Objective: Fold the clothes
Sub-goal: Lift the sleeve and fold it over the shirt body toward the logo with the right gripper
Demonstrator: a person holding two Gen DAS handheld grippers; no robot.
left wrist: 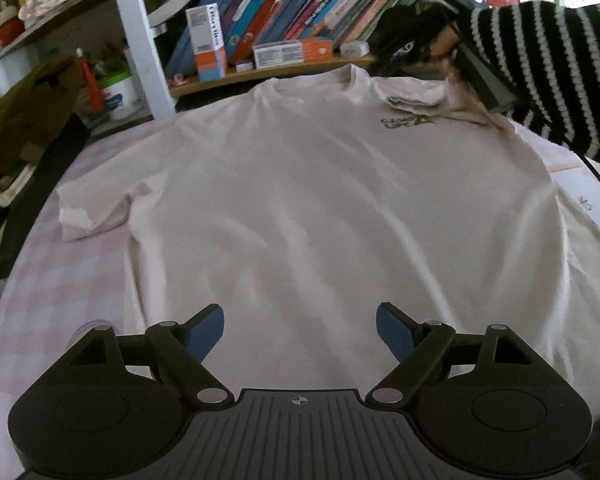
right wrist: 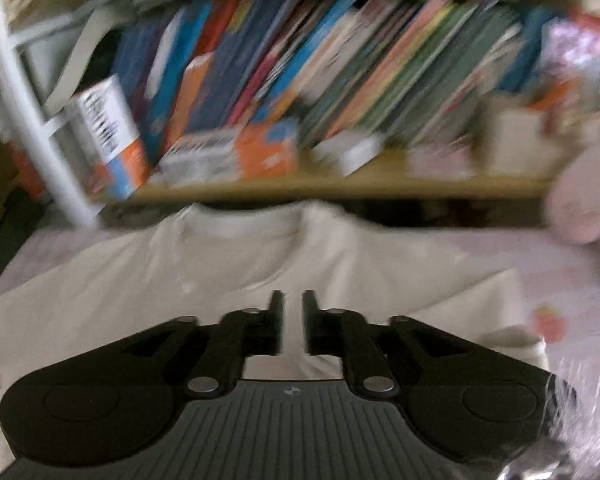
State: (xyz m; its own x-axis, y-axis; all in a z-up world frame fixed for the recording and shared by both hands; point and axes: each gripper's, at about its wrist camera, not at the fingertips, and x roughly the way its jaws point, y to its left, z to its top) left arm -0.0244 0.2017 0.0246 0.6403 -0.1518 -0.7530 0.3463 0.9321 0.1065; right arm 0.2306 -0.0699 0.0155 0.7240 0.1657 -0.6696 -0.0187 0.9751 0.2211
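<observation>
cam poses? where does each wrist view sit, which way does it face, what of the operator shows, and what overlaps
Left wrist: on the left gripper, jaws wide, low over the hem of the white T-shirt, facing the collar and bookshelf; a striped sleeve shows top right.
Right wrist: on the right gripper, jaws slightly apart with nothing between, over the T-shirt near its collar, facing the bookshelf; blurred, no body part visible.
Shared: T-shirt, collar, bookshelf, pink checked cover.

Left gripper (left wrist: 299, 330) sitting at frame bottom, blue-padded fingers (left wrist: 208, 330) spread wide, nothing between. Right gripper (right wrist: 292, 322) showing a narrow gap, gripping nothing. Striped sleeve (left wrist: 548, 76) reaching in upper right.
</observation>
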